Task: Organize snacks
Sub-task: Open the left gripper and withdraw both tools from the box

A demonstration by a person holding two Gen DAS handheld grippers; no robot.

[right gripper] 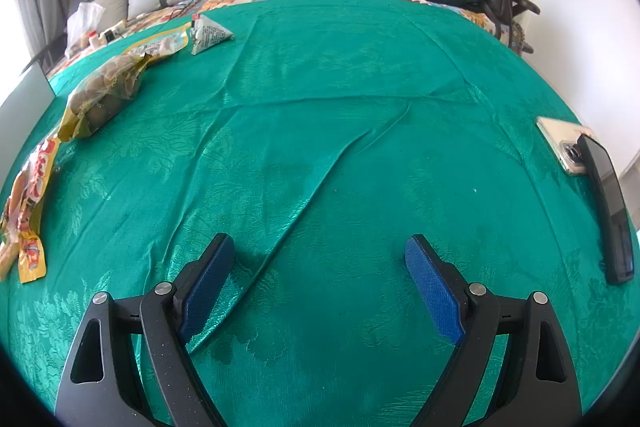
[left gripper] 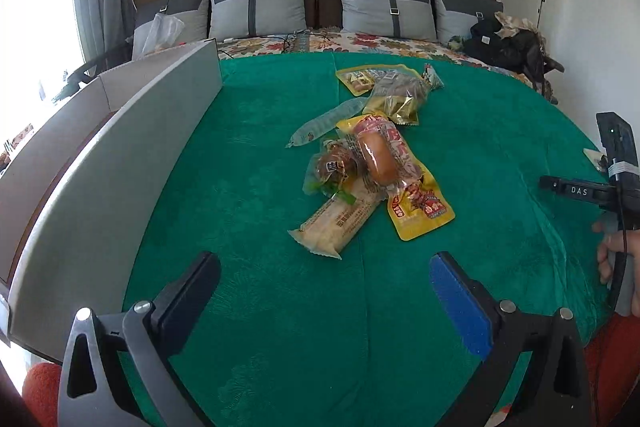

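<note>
1. Left gripper (left gripper: 325,279) sits at the bottom of its view, fingers (left gripper: 456,301) spread wide with only green bedspread (left gripper: 248,307) between them; nothing is held.
2. Straight above it, mid-frame, lies the snack pile (left gripper: 368,151): a pale long wrapped bar (left gripper: 336,223) nearest the fingers, a yellow packet (left gripper: 416,203) with a round bun-like piece on top, and a small clear-wrapped cake (left gripper: 332,167) touching both.
3. Higher in the pile, a clear tube-shaped packet (left gripper: 328,123), a gold bag (left gripper: 400,95) and another yellow packet (left gripper: 360,77) at the far end.
4. A grey box wall (left gripper: 132,147) curves along the left of the frame, beside the bedspread.
5. Far right of that view: a hand (left gripper: 620,259) gripping the other tool's handle.
6. Right gripper (right gripper: 320,267) holds wide open too, fingers (right gripper: 434,291) over a creased, bare patch of cloth, gripping nothing.
7. In its view the snacks hug the left edge; two phones (right gripper: 592,187) lie at the right.
</note>
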